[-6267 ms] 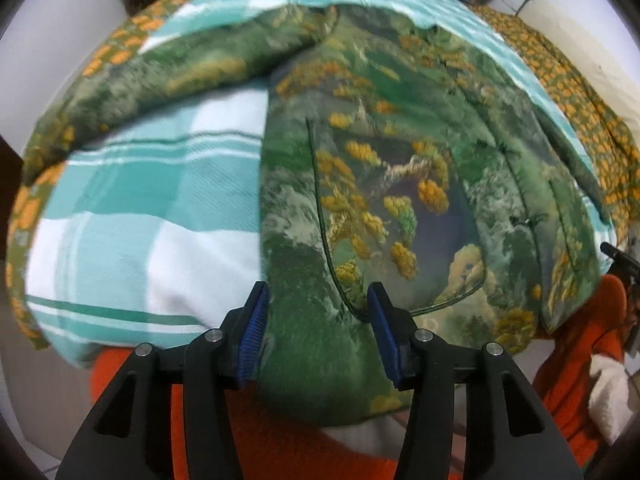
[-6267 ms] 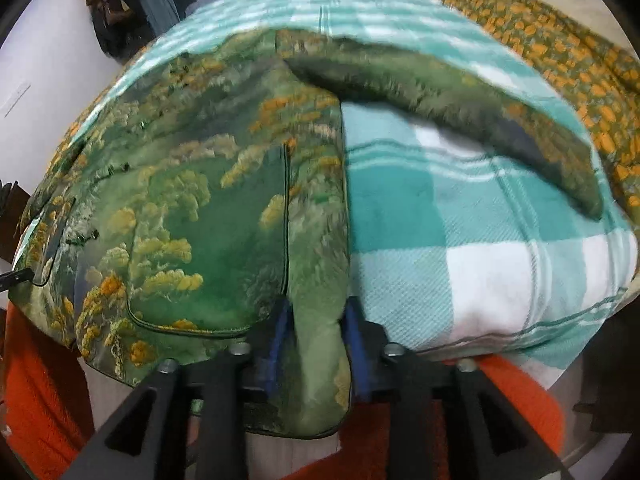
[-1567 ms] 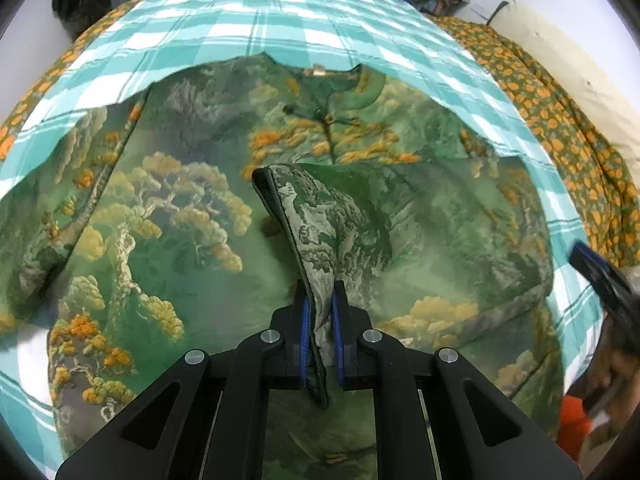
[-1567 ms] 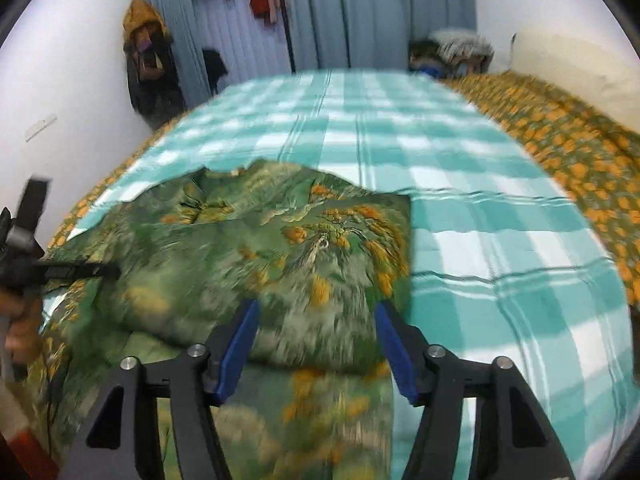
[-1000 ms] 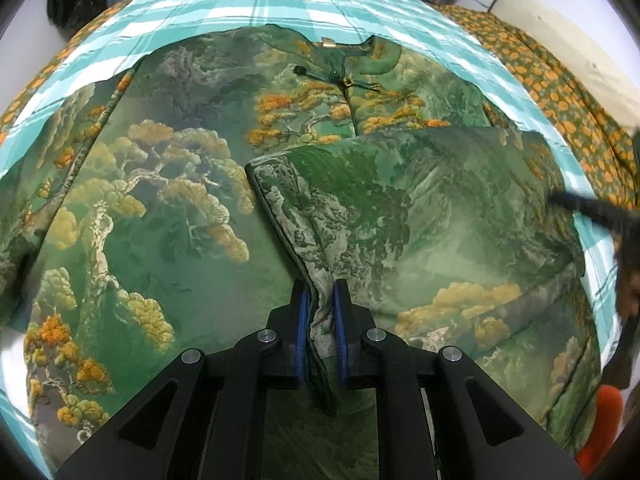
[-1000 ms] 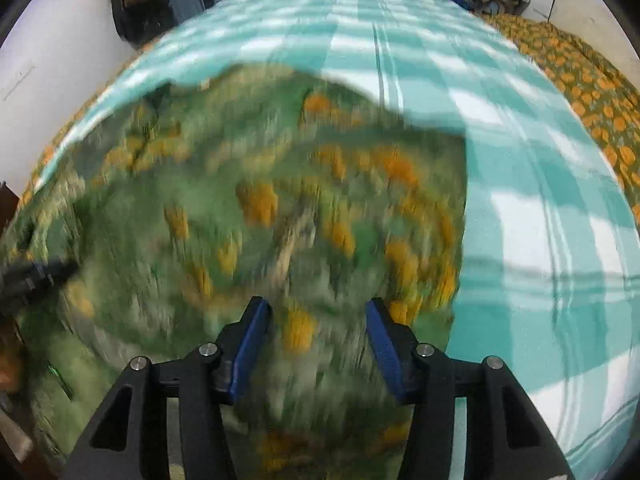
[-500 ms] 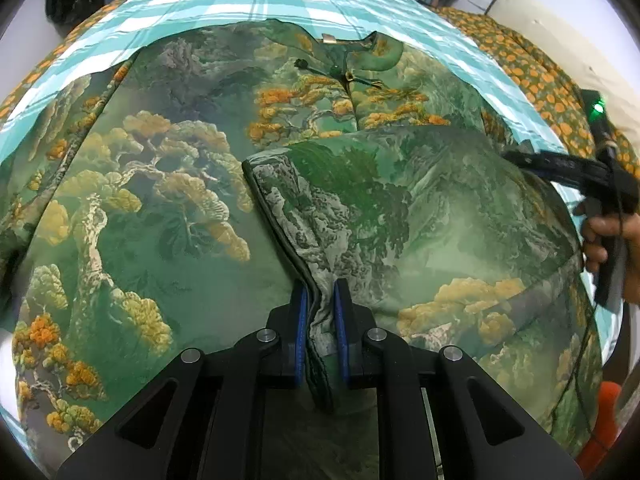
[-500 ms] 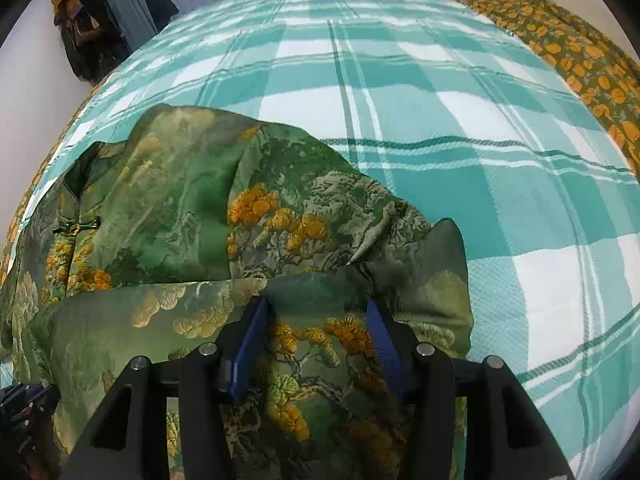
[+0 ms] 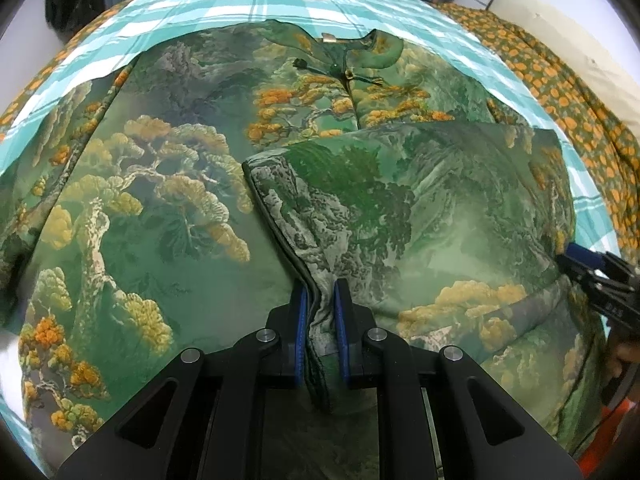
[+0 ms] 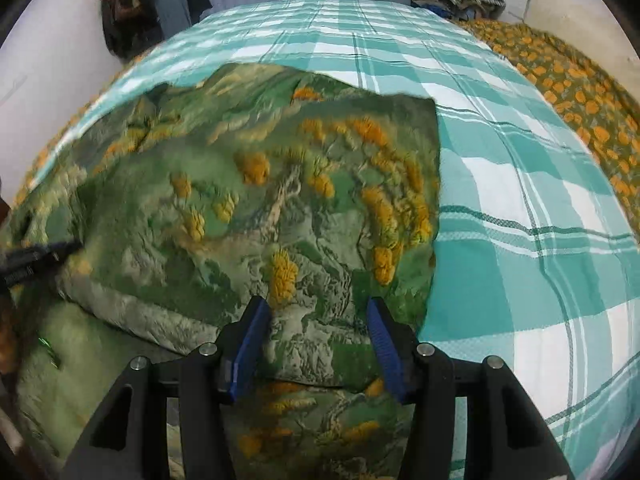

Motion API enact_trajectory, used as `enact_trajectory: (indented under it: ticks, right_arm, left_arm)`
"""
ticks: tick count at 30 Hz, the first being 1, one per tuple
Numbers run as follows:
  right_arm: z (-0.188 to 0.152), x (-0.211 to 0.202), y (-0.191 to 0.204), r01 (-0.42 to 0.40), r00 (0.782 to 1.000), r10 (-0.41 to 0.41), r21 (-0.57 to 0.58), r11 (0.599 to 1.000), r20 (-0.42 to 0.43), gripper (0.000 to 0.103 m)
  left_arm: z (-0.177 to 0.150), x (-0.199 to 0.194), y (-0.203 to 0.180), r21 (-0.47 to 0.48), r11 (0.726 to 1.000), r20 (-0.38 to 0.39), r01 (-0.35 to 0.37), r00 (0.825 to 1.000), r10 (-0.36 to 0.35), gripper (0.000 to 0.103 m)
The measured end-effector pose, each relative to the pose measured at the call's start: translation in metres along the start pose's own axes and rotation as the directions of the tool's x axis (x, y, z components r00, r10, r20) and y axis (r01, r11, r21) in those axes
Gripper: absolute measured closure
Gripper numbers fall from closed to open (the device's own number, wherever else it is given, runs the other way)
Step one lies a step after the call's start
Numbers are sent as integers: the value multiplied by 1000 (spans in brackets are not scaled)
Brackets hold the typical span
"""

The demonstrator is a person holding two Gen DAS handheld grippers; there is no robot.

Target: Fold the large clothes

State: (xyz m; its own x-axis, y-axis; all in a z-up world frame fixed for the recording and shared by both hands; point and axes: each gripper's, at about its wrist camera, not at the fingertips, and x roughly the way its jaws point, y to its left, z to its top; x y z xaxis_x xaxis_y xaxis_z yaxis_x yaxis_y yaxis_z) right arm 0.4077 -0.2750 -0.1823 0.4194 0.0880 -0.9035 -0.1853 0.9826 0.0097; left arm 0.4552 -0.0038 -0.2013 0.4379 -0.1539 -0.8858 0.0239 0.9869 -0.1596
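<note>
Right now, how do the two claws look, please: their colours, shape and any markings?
Both the left claw and right claw share one design: black plastic frames with triangular cut-outs, round silver screws at the joints, and ribbed blue pads on the inner finger faces. No lettering shows clearly.

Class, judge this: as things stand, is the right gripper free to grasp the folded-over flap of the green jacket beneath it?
Probably yes. The right gripper stands open over the flap's near edge, nothing lying between; only the left gripper pinches the jacket.

Soft even light (right view motion-blurred), fisheye-warped edges.
</note>
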Motion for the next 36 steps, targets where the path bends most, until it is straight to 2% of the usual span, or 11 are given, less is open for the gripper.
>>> enact_trajectory:
  ticks: [6,11,15,20,23,27,29,30,33,35,36]
  right_arm:
    - [8,14,3,44,999,-44,26,999,-1,48]
    - [-5,-13,10,94,995,-94,-4,996,44,48]
    - [-32,-57,14,68,993,-70,24,997,93,48]
    - [-75,-106,23,47,982,-63,91,995,180,43]
    - [-92,-123,33,45,977,-63,91,995,204,43]
    - [-99,-136,50,51,971,-59,39,998,231,43]
    - [-101,-140,58,53,968,-56,17,998,246,43]
    - [-102,-141,62,54,966,-55,9,998,252,43]
    - [-98,-140,75,40,967,-35,-15,999,253,43]
    - [-99,-140,83,27,967,-21,-21,999,256,43]
    - [-99,-139,87,19,966,-11,-26,999,257,43]
  left_arm:
    - [-3,-14,-4,29,999,25,-42,999,41,81]
    - [-24,-52,8,33,996,47,-84,995,83,54]
    - [-49,-97,52,-45,997,57,-68,996,71,31]
    - [-73,-147,151,-242,960,112,-139,979,170,21]
    - [-86,-162,219,-434,893,126,-120,973,192,19]
    - [-113,-163,318,-701,712,150,-37,969,198,14]
    - [-121,-150,348,-763,646,124,-29,974,190,14]
    - [-126,-141,365,-803,595,108,-27,976,191,14]
    - [-131,-126,391,-858,513,104,-20,972,212,14]
    - [-130,-126,400,-875,485,124,-8,963,241,17]
    - [-128,-127,403,-881,473,129,-12,956,264,25]
